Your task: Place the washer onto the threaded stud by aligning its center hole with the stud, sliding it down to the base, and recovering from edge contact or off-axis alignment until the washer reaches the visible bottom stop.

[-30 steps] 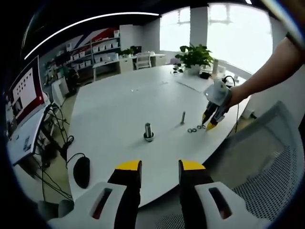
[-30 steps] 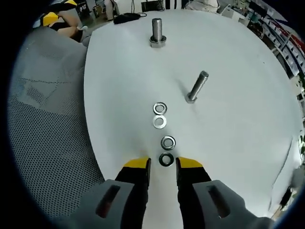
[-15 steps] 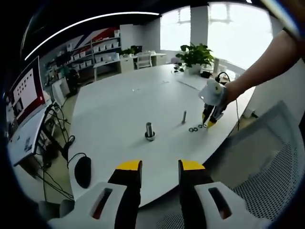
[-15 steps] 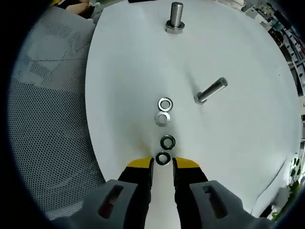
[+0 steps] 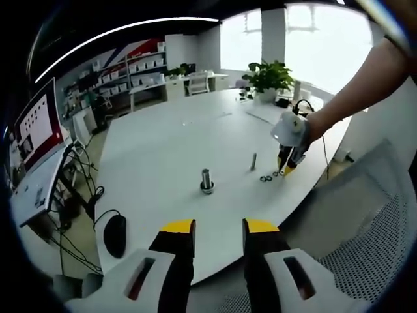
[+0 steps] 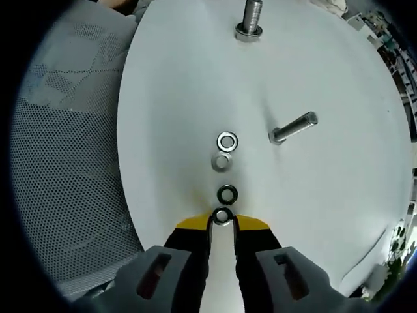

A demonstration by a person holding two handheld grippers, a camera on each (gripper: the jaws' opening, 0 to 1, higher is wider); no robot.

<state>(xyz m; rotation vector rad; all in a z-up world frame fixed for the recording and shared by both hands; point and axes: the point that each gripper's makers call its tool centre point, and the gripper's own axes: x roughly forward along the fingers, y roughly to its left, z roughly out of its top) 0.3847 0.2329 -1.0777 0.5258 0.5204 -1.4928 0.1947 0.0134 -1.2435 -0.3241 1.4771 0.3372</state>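
- The right claw [image 6: 222, 222] is pinching the nearest washer [image 6: 222, 216] by its rim at lower centre; the thin edge risks slipping out.
- The left claw [image 5: 218, 227] is hanging released, gripping nothing.

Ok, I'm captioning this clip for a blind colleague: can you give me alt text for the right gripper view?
The right gripper has its yellow-tipped jaws closed around the nearest washer at the edge of a white table. Three more washers lie in a line beyond it, with a slim stud off to one side and a thicker stud farther away.
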